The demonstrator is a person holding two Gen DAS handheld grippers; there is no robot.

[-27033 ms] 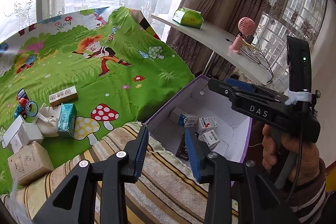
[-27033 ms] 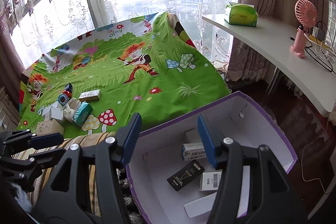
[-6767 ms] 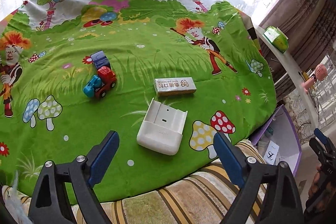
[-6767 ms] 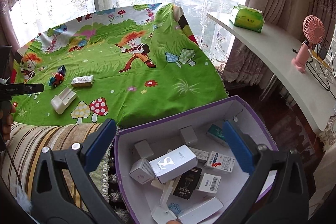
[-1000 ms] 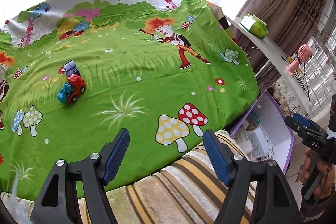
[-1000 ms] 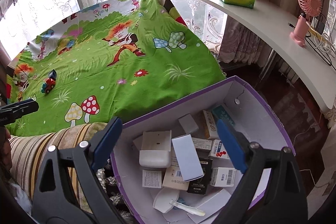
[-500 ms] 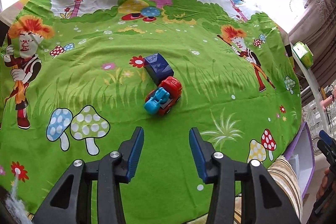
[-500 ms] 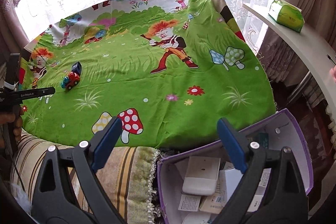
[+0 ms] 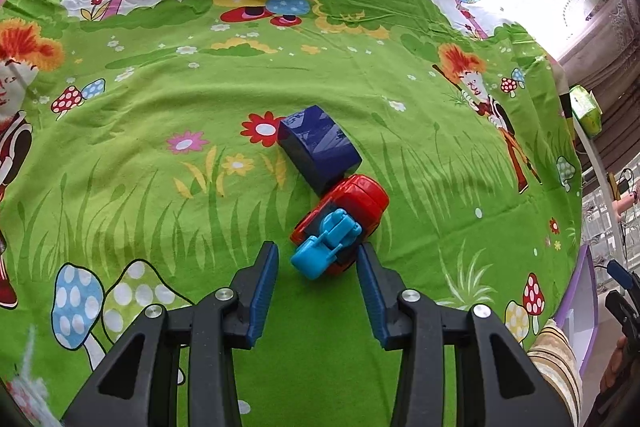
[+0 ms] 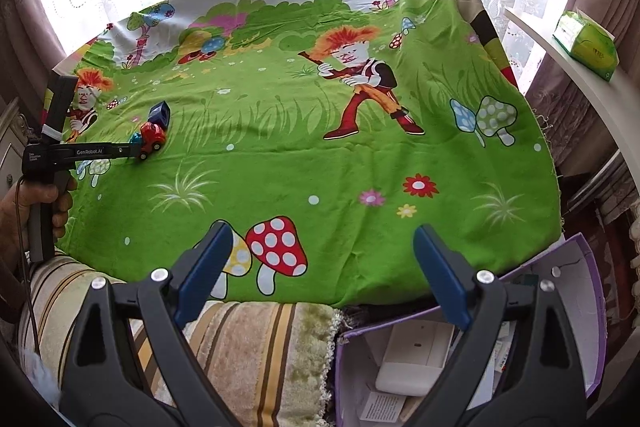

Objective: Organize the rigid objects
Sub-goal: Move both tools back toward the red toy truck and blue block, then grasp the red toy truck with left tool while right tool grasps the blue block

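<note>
One toy car, one dark blue box (touching), two grippers.

Toy truck between left gripper fingers

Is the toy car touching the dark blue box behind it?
Touching: in the left wrist view the toy car's red end butts against the dark blue box's corner.

Toy truck sits partly between the left hand-held gripper fingers; dark blue box blocks directly beyond it. Green sheet lies unobstructed to both sides. Purple box occupies space below the right hand-held gripper
</note>
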